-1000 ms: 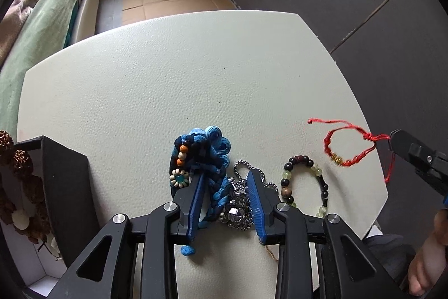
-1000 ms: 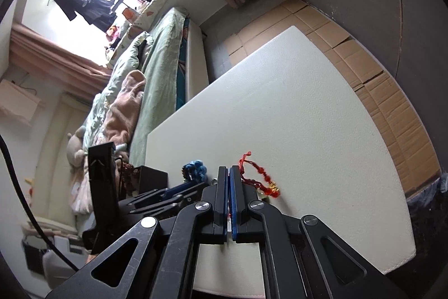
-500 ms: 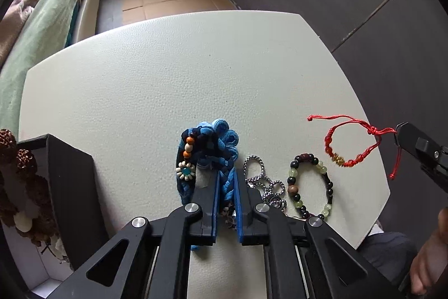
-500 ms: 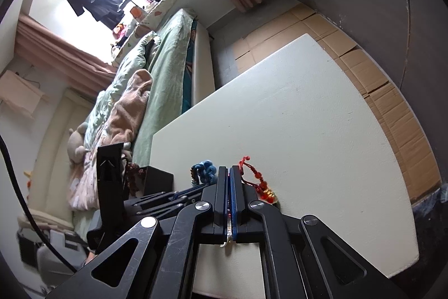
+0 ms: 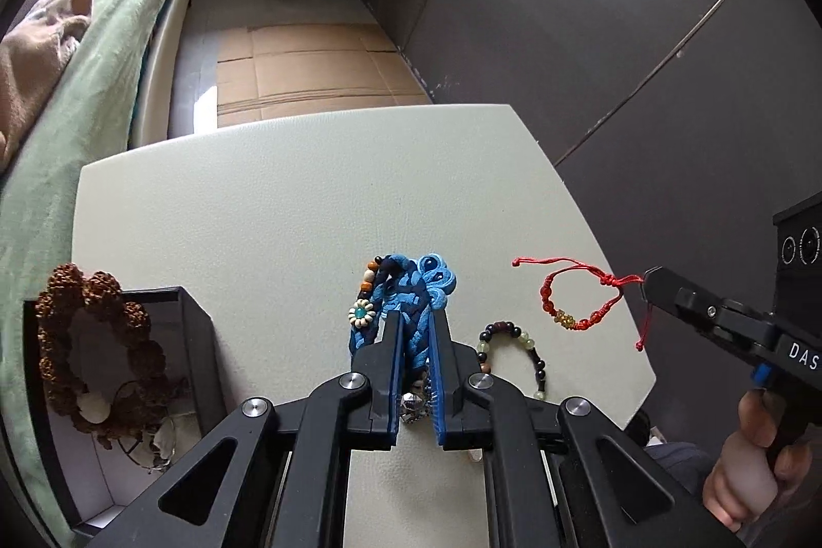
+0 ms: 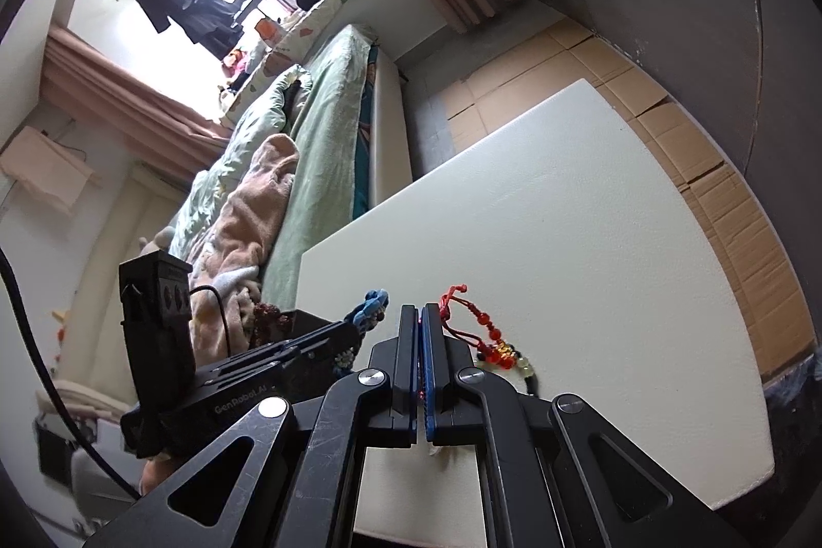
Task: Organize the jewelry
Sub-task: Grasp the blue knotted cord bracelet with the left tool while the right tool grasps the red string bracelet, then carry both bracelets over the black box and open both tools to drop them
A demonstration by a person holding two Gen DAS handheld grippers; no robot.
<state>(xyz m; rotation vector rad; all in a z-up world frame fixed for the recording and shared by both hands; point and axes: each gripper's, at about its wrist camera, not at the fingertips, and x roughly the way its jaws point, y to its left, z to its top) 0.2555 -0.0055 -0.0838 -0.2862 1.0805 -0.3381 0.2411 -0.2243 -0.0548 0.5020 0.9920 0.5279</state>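
Both grippers (image 5: 416, 322) (image 6: 420, 317) are showing black frames, 2 blue-padded fingers (image 5: 394, 358), silver screws (image 5: 353, 380); white "GenRobot.AI" lettering (image 6: 240, 402).

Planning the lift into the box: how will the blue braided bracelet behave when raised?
Probably floppy: the blue bracelet is woven cord, so loose ends should droop. Likely light. The silver chain lies tangled beside it between the left gripper's fingers and may come up too.
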